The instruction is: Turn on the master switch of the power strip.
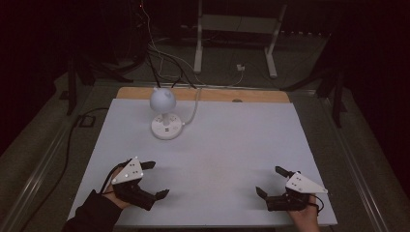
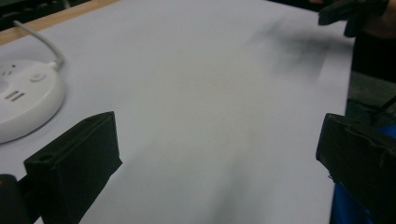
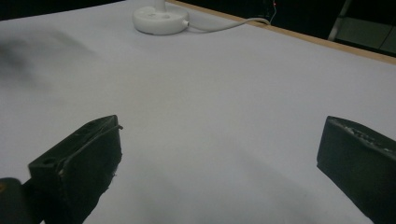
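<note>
Left gripper (image 1: 153, 180): near edge of the counter, left side, held in a hand with a dark sleeve; grey three-cornered plate on top. Jaws spread wide, nothing between them; bare white surface shows between them in the left gripper view.

Right gripper (image 1: 270, 181): near edge, right side, held in a bare hand; grey plate on top. Jaws likewise spread wide and empty, as the right gripper view confirms.

Counter (image 1: 232, 145): white sheet over a wooden top, a strip of wood exposed along the far edge.

Lamp (image 1: 163, 100): small, white, with a rounded head on a short stem, standing upright on a round white base (image 1: 166, 126) with sockets in its top. Position: far left part of the counter, well apart from both grippers, nearer the left one.

Cable (image 1: 195, 107): white, running from the base to the far edge.
</note>
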`<act>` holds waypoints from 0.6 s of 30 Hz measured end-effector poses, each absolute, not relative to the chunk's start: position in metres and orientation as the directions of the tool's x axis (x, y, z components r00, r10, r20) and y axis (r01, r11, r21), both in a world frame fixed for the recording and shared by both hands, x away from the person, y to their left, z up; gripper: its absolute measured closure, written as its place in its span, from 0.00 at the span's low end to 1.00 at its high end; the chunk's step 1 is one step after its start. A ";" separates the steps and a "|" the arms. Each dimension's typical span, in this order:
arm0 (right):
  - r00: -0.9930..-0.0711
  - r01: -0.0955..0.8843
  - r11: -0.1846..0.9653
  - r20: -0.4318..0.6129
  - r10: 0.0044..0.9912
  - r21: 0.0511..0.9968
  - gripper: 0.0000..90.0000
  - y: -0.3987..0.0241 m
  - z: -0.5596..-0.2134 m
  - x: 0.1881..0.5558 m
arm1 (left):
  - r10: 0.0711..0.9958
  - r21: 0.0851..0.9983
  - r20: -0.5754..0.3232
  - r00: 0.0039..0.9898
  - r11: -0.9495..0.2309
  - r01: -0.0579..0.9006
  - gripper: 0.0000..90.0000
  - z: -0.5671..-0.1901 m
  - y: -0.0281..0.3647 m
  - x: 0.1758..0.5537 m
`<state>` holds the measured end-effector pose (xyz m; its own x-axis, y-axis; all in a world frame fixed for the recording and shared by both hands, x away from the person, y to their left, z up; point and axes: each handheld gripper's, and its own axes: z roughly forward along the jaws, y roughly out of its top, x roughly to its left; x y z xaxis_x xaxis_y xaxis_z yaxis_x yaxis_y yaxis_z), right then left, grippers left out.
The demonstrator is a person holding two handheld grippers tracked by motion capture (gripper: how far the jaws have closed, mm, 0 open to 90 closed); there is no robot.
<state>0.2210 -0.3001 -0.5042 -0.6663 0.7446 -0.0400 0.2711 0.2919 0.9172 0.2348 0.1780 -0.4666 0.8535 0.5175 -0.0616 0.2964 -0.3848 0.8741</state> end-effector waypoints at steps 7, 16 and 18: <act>-0.665 0.271 0.288 -0.038 0.746 0.918 0.00 -0.300 -0.504 0.221 | 0.523 0.864 -0.041 0.851 -0.410 0.294 0.00 -0.458 0.170 0.245; -0.667 0.272 0.286 -0.034 0.744 0.919 0.00 -0.300 -0.504 0.220 | 0.536 0.861 -0.032 0.843 -0.413 0.295 0.00 -0.449 0.161 0.257; -0.668 0.272 0.284 -0.032 0.744 0.919 0.00 -0.300 -0.504 0.220 | 0.542 0.857 -0.026 0.840 -0.420 0.298 0.00 -0.447 0.158 0.261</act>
<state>0.2204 -0.3001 -0.5039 -0.6677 0.7437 -0.0319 0.2721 0.2838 0.9195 0.2612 0.1584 -0.4470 0.8399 0.5421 -0.0265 0.2980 -0.4198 0.8573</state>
